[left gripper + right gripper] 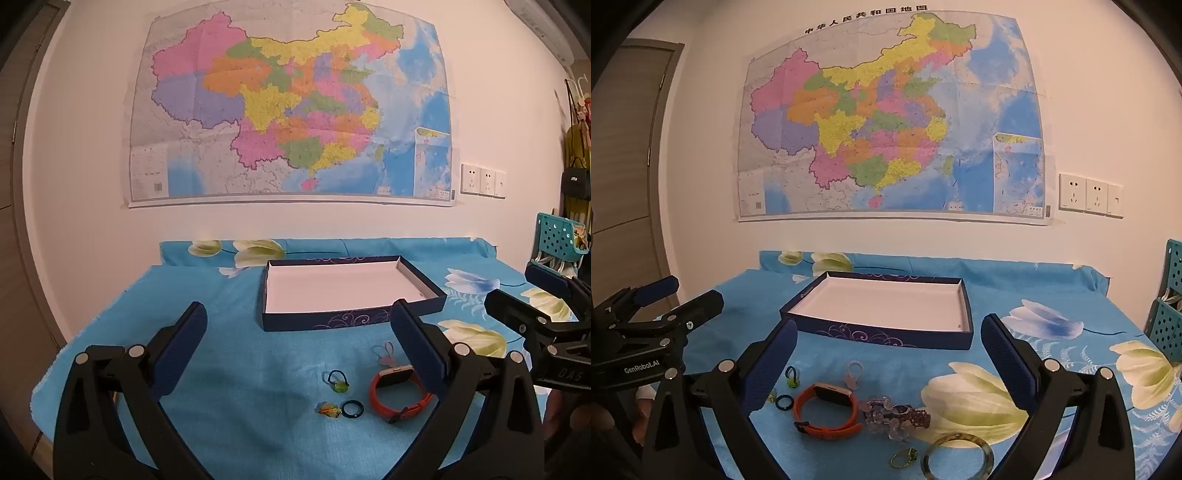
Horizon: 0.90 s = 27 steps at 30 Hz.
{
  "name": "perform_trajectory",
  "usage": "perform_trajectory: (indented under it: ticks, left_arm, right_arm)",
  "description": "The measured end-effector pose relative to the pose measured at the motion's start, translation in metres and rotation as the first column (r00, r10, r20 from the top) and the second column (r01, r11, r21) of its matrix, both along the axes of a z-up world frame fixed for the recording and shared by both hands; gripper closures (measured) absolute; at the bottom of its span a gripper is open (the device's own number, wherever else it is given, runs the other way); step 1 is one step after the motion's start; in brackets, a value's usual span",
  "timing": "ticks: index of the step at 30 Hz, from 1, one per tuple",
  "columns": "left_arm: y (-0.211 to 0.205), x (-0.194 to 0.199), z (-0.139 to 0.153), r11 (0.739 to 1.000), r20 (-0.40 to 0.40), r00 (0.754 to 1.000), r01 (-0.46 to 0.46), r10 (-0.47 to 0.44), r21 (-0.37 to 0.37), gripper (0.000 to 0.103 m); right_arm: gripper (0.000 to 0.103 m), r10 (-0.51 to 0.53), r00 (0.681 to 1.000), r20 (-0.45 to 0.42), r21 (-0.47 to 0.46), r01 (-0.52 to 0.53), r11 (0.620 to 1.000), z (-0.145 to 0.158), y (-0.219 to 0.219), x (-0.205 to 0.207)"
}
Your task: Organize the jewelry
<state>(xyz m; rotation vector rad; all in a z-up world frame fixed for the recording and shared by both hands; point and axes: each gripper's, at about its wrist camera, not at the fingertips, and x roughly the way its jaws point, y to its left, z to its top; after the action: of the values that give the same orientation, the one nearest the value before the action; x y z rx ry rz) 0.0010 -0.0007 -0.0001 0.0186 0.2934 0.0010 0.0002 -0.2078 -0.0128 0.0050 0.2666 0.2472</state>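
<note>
A shallow dark-blue box [325, 320] [882, 334] with a white inside lies empty on the blue flowered cloth. In front of it lies loose jewelry: an orange watch [397, 398] [827, 411], a dark blue ring [352, 409] [784, 401], a small green-charm ring [337, 382] [791, 376], a pink clear piece [384, 352] [854, 374], a bead bracelet [894, 413], a mottled bangle [956, 459] and a small gold-green ring [904, 458]. My left gripper [295, 345] is open above the pieces, holding nothing. My right gripper [886, 356] is open too, nothing between its fingers.
A large coloured map [291, 103] hangs on the white wall behind the table, with wall sockets [1089, 195] at its right. A teal perforated basket [557, 236] stands at the table's right end. A door [624, 166] is at the left.
</note>
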Motion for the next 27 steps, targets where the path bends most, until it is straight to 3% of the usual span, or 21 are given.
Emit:
perform_trajectory:
  ticks: [27]
  left_arm:
    - [0.004,-0.006,0.008,1.0,0.015,1.0,-0.004,0.004,0.002,0.005]
  right_arm:
    - [0.007,0.01,1.0,-0.006,0.032,-0.009,0.999,-0.004,-0.005,0.0]
